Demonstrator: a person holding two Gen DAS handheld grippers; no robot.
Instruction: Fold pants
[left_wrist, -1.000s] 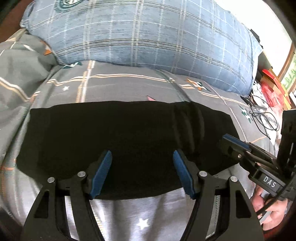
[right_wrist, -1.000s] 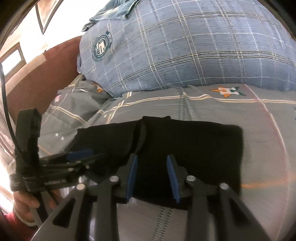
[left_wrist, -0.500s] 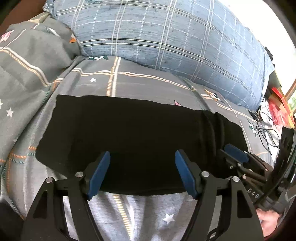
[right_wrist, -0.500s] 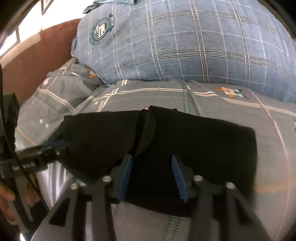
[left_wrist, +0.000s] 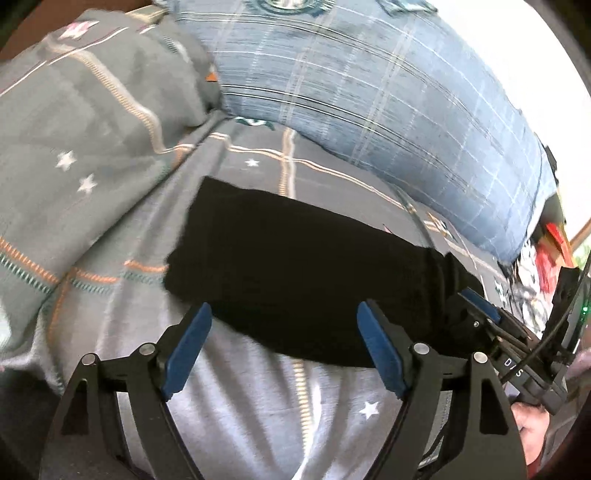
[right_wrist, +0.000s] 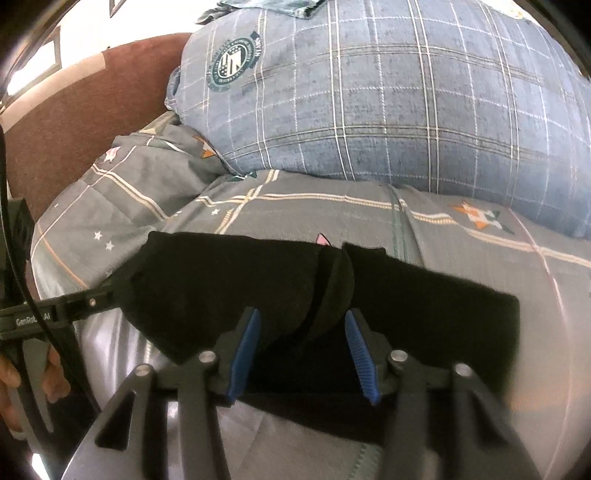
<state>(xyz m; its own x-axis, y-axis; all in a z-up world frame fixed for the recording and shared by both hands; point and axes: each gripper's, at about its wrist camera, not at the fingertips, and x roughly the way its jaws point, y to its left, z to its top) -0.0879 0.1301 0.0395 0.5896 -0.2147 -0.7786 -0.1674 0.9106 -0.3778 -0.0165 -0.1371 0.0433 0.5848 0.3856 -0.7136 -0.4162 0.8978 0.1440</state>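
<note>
The black pants (left_wrist: 314, 280) lie folded into a long band across the grey bedspread (left_wrist: 332, 413). My left gripper (left_wrist: 284, 308) hovers at the band's near edge toward its left end. Its jaws are opening, and the blue pads (left_wrist: 188, 343) stand wide apart, pressing on nothing. My right gripper (right_wrist: 302, 314) is open over the pants (right_wrist: 221, 280), straddling a curved fold ridge (right_wrist: 332, 284) without pinching it. In the left wrist view the right gripper (left_wrist: 476, 306) shows at the band's right end. In the right wrist view the left gripper (right_wrist: 110, 291) reaches the left end.
A big blue plaid pillow (right_wrist: 388, 92) lies behind the pants. A bunched grey quilt (left_wrist: 74, 129) rises at the left, with a brown headboard (right_wrist: 74, 110) beyond it. Cables and red items (left_wrist: 546, 251) clutter the far right. A hand (right_wrist: 51, 384) holds the left gripper.
My left gripper has slid left along the pants' near edge and its jaws have spread wider. The right gripper's jaws have also widened over the fold ridge.
</note>
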